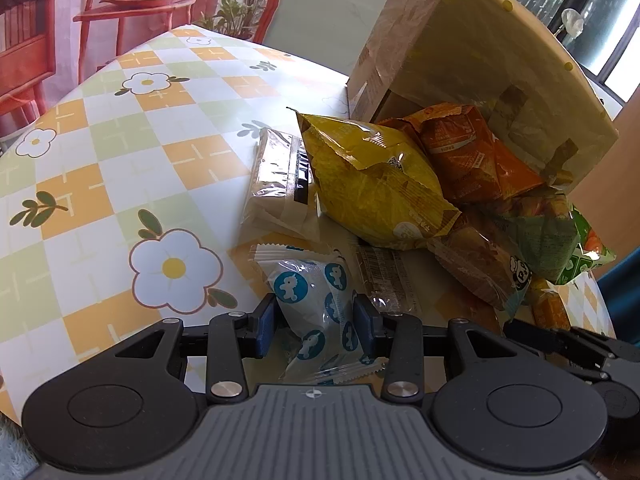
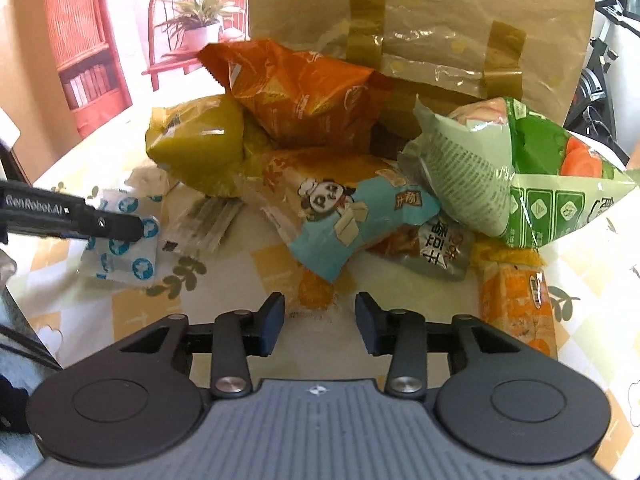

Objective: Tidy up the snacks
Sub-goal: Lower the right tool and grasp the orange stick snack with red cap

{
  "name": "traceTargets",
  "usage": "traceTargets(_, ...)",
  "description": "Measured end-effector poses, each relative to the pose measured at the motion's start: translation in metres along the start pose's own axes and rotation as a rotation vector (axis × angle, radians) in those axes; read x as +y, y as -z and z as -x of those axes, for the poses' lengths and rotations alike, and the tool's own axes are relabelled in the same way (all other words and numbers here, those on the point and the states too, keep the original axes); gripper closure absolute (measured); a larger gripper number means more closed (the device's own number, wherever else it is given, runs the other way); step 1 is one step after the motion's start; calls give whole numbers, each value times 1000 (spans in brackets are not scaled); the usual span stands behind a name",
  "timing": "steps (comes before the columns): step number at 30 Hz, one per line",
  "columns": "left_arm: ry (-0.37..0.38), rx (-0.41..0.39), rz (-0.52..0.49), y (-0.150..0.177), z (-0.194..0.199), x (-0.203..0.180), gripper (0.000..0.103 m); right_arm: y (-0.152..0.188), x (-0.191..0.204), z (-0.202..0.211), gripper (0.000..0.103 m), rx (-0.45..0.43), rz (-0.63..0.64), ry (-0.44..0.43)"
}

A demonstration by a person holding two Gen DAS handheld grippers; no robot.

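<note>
A heap of snack bags lies on the flowered tablecloth (image 1: 120,140) in front of a paper-wrapped box (image 2: 440,12). My left gripper (image 1: 314,308) is shut on a small white packet with blue circles (image 1: 308,280), its blue pads pressing on both sides. That packet (image 2: 128,264) also shows at the left of the right wrist view. My right gripper (image 2: 320,312) is open low over the cloth. The crinkled clear end of a panda-printed bag (image 2: 344,216) lies between its fingertips without touching the pads.
The heap holds a yellow bag (image 1: 372,188), an orange bag (image 2: 308,96) and a green bag (image 2: 500,176). A small orange packet (image 2: 516,308) lies at the right, a clear-wrapped packet (image 1: 280,168) at the left. The cloth runs on leftward.
</note>
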State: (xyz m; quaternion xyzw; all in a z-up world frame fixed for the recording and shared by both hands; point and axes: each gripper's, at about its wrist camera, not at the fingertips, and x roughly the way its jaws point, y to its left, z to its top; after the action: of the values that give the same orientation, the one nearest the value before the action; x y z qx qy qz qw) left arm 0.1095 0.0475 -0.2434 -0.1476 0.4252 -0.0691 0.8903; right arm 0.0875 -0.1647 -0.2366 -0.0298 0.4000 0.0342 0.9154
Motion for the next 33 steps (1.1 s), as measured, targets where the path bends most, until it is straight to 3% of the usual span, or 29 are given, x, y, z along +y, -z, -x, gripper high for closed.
traceTargets(11, 2, -2, -6, 1, 0, 0, 59, -13, -3, -23, 60, -23, -38, -15)
traceTargets(21, 6, -13, -24, 1, 7, -4, 67, -4, -4, -13, 71, -18, -32, -38)
traceTargets(33, -11, -56, -41, -4, 29, -15, 69, -1, -10, 5, 76, -1, -83, -145)
